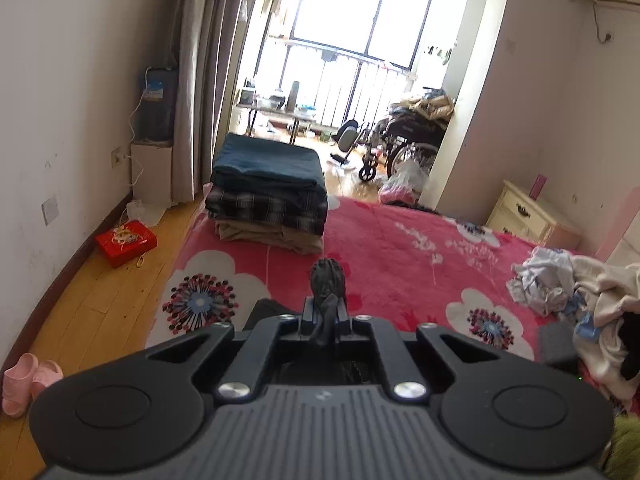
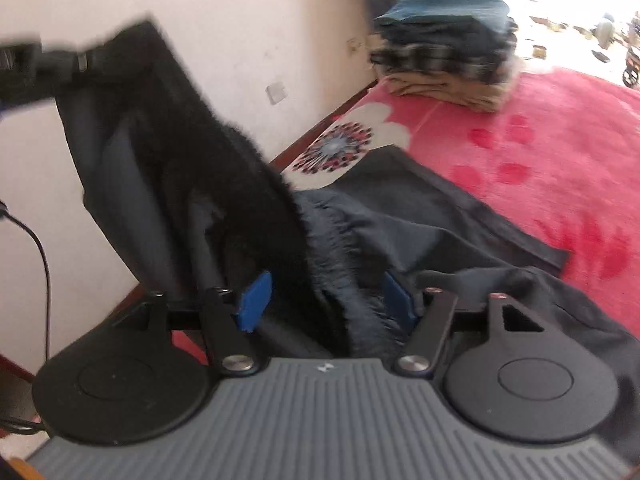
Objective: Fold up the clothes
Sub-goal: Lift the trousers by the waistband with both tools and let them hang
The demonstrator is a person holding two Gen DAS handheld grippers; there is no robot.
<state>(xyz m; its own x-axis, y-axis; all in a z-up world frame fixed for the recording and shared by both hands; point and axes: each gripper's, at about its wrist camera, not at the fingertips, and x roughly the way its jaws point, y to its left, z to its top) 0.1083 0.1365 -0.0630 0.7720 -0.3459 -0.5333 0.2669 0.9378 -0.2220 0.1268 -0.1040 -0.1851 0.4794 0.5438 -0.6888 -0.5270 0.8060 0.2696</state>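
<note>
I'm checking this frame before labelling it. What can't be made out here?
- Left wrist view: what the left tool pinches; only a dark scrap shows, the rest is hidden under the tool body.
- Right wrist view: whether the right tool is closed; the dark garment covers its blue pads.
- Right wrist view: the folded stack is motion-blurred.
- Left wrist view: the clothes pile is cut by the right edge.

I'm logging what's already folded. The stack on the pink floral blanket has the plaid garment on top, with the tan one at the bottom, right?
Not quite. The top of the folded stack is a dark teal garment; the plaid garment lies in the middle. The tan one is at the bottom, as you said, and the stack sits on the pink floral blanket. The left wrist view shows this clearly.
</note>
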